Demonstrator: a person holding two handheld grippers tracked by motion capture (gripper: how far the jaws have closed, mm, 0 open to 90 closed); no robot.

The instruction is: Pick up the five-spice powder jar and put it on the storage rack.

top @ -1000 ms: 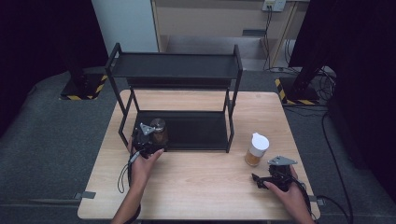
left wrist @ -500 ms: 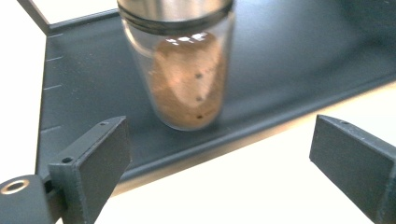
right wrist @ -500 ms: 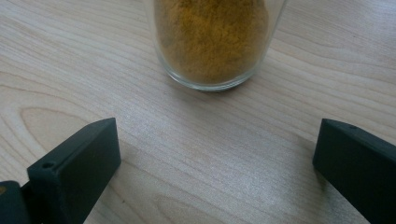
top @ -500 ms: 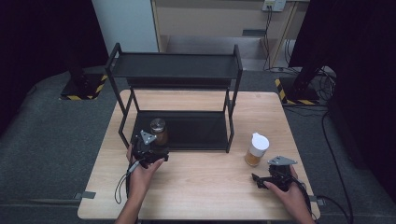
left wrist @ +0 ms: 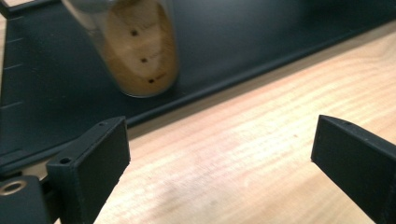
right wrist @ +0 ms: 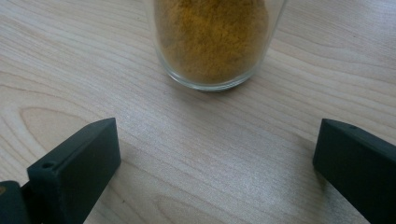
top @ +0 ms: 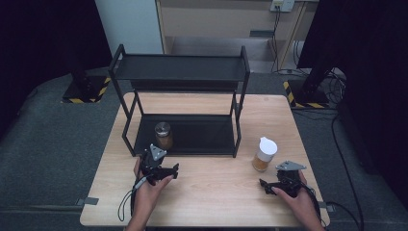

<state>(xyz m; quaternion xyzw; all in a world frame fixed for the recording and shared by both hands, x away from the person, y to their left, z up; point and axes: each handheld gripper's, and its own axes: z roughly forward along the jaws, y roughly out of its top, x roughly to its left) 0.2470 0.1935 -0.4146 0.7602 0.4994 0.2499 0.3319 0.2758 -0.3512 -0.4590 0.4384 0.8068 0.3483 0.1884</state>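
Hovering over the wooden table [top: 211, 192], both grippers are empty with jaws spread wide. Landmark: the black rack [top: 185, 115] standing on the table.

Left gripper [top: 166, 169] sits just in front of the rack's lower shelf, near its left end, jaws apart and holding nothing. The silver-lidded spice jar [top: 163, 135] stands upright on that lower shelf, toward the left, close behind the front lip. In the left gripper view the same jar [left wrist: 140, 46] is ahead and to the left of the jaws, not between them.

Right gripper [top: 272, 185] is off the rack's right front corner, lower on the table, jaws also wide apart and empty. The white-capped spice jar [top: 264, 154] stands on the table just right of the rack's front right post, in front of this gripper. In the right gripper view the jar [right wrist: 212, 42], yellow powder inside, is centred ahead, not yet between the jaws.

Risks, as judged:
- Right jaws closing low on round glass: jar may slip or tip.
- Pushing forward before closing could shove the jar over.
- Carrying it into the rack: cap or gripper may catch the post or upper shelf.
- Left gripper swinging forward could knock the shelf jar, since it stands close to the shelf's lip.
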